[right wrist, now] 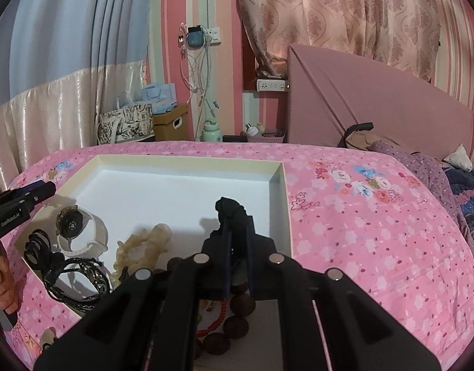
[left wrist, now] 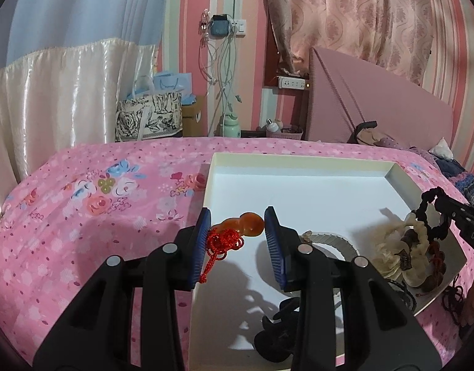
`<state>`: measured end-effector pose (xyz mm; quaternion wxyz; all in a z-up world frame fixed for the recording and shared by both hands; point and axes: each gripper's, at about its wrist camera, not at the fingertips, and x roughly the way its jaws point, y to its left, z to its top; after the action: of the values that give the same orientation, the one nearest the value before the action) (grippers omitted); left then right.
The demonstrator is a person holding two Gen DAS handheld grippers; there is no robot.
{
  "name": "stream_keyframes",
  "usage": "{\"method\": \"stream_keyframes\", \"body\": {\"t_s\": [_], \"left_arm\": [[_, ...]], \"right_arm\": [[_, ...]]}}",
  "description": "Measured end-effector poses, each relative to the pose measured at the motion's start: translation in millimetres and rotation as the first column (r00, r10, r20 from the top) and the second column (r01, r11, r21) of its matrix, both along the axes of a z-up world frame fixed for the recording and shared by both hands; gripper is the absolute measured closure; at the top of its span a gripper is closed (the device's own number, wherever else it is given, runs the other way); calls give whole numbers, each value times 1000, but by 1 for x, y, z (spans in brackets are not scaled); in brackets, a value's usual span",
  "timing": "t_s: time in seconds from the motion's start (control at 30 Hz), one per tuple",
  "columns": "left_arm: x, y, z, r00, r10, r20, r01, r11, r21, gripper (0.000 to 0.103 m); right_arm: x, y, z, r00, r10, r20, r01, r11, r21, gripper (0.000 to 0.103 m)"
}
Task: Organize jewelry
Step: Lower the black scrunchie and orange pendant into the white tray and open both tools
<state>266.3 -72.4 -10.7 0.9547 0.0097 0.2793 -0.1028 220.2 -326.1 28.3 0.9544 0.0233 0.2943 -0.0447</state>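
Observation:
An orange gourd pendant (left wrist: 250, 224) with a red knotted cord (left wrist: 224, 242) hangs between the blue pads of my left gripper (left wrist: 238, 213), which is shut on it above the white tray (left wrist: 298, 160). At the tray's right side my right gripper (right wrist: 237, 225) is shut on a black ruffled band (right wrist: 230, 207), which also shows dangling in the left wrist view (left wrist: 428, 201). Below it lie a cream bead bracelet (right wrist: 147, 244) and dark wooden beads (right wrist: 237, 324). A watch (right wrist: 71, 221) and black braided cords (right wrist: 76, 275) lie at the tray's left.
The tray (right wrist: 187, 160) rests on a bed with a pink flowered sheet (right wrist: 376, 232). A pink headboard (right wrist: 376, 102) and piled clothes (right wrist: 453, 185) stand at the right. Bags (right wrist: 125, 123) and a box lie beyond the far edge. A person's hand (right wrist: 2, 281) holds the left gripper (right wrist: 36, 191).

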Motion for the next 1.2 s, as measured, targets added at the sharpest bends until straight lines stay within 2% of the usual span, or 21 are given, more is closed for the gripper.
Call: {"method": "stream_keyframes", "body": {"t_s": [0.33, 0.6, 1.2], "left_arm": [[7, -3, -6, 999, 1, -36, 0, 1000, 6, 68], [23, 2, -19, 990, -15, -140, 9, 999, -46, 68], [21, -6, -21, 990, -16, -139, 14, 1000, -18, 67]], "right_arm": [[0, 2, -3, 1000, 4, -11, -4, 1000, -2, 95], [1, 2, -5, 1000, 4, -17, -4, 1000, 1, 95], [1, 3, -6, 1000, -1, -16, 1, 1000, 2, 93]]}}
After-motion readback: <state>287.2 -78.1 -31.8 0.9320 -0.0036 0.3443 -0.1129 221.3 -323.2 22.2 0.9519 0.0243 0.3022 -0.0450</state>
